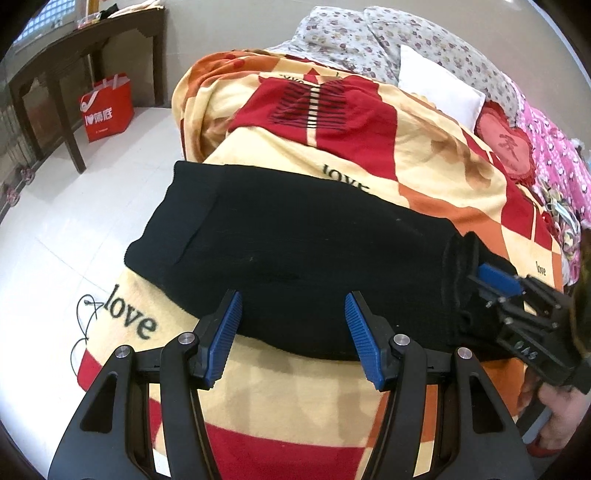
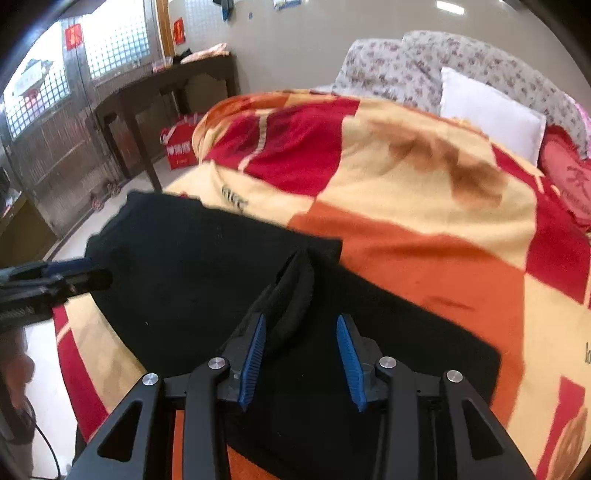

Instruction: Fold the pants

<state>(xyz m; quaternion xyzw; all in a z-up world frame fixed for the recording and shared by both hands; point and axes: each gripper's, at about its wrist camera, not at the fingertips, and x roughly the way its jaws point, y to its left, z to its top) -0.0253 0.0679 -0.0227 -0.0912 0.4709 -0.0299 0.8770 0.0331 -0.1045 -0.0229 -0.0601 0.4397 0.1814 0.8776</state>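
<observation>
Jaws of the left gripper (image 1: 293,325) stand wide apart, their blue pads hovering just above the near edge of the black pants (image 1: 295,254) with nothing between them. Jaws of the right gripper (image 2: 301,350) are also spread, and a raised fold of the black fabric (image 2: 295,291) sits against the inner side of the left pad; whether it is pinched cannot be told from either view. From the left wrist view the right gripper (image 1: 517,291) appears at the pants' right end, its blue pad touching a bunched ridge of cloth. From the right wrist view the left gripper (image 2: 70,275) reaches in from the left edge, level with the garment's far side. Lying folded flat, the pants form a long dark band across a checked red, orange and cream blanket (image 1: 424,155) printed with the word "love", which covers a bed. A white pillow (image 1: 439,88) and floral bedding (image 1: 369,33) lie at the far end.
</observation>
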